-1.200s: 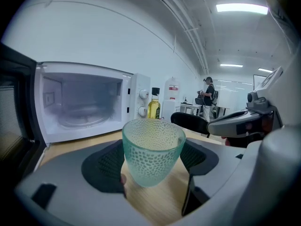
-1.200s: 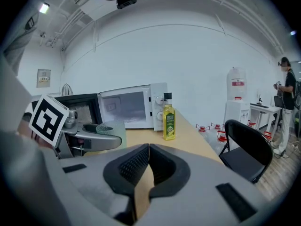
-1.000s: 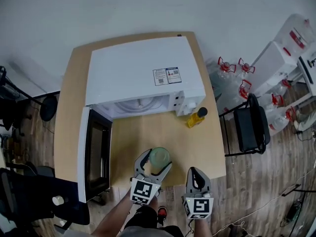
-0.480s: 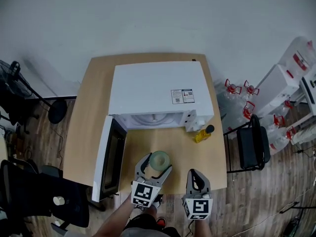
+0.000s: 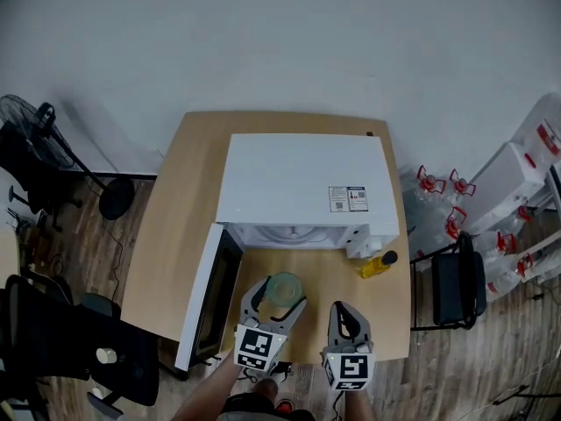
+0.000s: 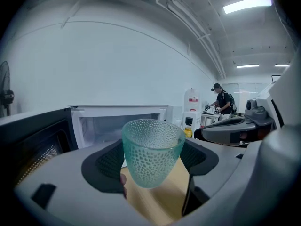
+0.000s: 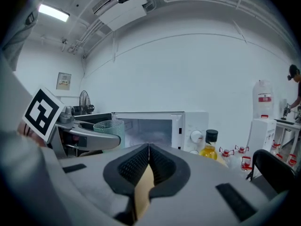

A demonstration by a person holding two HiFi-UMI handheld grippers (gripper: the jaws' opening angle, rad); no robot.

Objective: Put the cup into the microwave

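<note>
A pale green dimpled glass cup (image 6: 151,151) stands upright between the jaws of my left gripper (image 5: 274,293), which is shut on it; the same cup (image 5: 283,286) shows from above just in front of the microwave. The white microwave (image 5: 302,187) sits on the wooden table (image 5: 180,226) with its door (image 5: 209,295) swung open to the left and its cavity (image 6: 117,127) facing me. My right gripper (image 5: 342,318) hangs to the right of the cup, its jaws pressed together with nothing held. From the right gripper view the cup (image 7: 108,127) appears at left.
A yellow bottle with a black cap (image 5: 377,263) stands at the microwave's right front corner. A black chair (image 5: 458,288) and several water jugs (image 5: 438,200) are right of the table. A fan (image 5: 35,139) and another black chair (image 5: 79,340) are on the left.
The table and microwave have slid right and down in the head view, as the head shifted. The cup stays held in my left gripper, in front of the open microwave.
</note>
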